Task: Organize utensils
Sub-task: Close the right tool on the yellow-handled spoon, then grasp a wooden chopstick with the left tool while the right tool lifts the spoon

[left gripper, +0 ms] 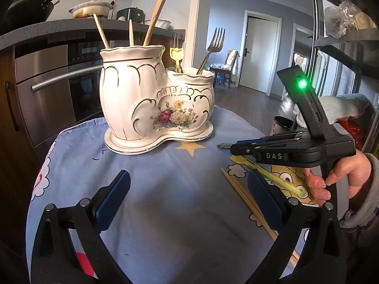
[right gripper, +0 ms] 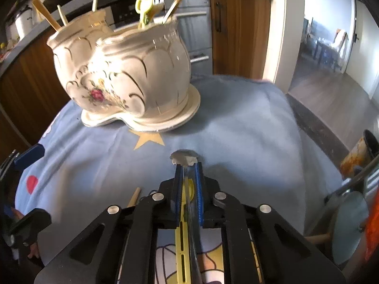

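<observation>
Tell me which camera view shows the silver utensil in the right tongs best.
The right wrist view: the silver utensil sits between the pads of the right tongs, its scalloped end poking out past the tips. In the left wrist view only that scalloped end peeks out beyond the tongs' tip; the rest is hidden.

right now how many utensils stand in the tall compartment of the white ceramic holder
3: wooden sticks in the tall compartment of the white floral ceramic holder: left, middle, right. Shorter ones may hide inside.

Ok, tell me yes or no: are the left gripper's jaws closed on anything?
No. In the left wrist view the left gripper stands wide open over bare blue cloth, nothing between its pads.
</observation>
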The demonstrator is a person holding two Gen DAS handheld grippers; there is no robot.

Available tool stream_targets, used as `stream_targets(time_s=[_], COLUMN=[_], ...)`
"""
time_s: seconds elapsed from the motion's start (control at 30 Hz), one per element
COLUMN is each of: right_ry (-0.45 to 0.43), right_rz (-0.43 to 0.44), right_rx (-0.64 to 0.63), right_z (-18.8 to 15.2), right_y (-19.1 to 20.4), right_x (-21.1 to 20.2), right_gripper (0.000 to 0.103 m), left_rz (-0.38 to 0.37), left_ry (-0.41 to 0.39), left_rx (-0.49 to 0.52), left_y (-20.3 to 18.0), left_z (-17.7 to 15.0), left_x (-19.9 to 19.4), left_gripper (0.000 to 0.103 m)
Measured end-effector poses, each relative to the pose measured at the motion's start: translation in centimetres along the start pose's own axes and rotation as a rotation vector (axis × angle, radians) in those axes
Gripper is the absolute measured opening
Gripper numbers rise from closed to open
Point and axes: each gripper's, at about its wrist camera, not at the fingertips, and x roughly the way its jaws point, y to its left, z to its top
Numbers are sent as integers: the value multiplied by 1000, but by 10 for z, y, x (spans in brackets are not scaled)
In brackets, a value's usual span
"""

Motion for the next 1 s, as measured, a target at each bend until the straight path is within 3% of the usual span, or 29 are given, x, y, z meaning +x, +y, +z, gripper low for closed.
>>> stream_targets(time_s=[0.23, 0.27, 0.53, 0.63, 0.7, 0.77, 0.87, 1.0], right_ry=[4, -4, -69, -100, -110, -112, -114, -124], right_rz=[64, 59, 52, 18, 18, 21, 33, 38], right_rx=[39, 40, 40, 25, 38, 47, 54, 46], right_z=[2, 2, -4, -7, -7, -10, -11, -11], right_y=[-9, -11, -23, -29, -36, -42, -45, -44], right_x=[2, 1, -18, -28, -33, -33, -33, -33], right_gripper=[7, 4, 4, 4, 4, 4, 4, 4], left_rz=[7, 13, 58, 58, 25, -3, -53, -33], left_ry=[2, 3, 19, 68, 112, 187, 287, 318], left_rx=[10, 13, 65, 107, 107, 92, 56, 79], left_y=[-2, -3, -12, -24, -31, -40, -48, -59], left_z=[0, 0, 1, 1, -1, -4, -11, -15], left_x=[1, 1, 4, 8, 12, 19, 28, 28], left_gripper=[97, 97, 97, 97, 89, 70, 52, 49])
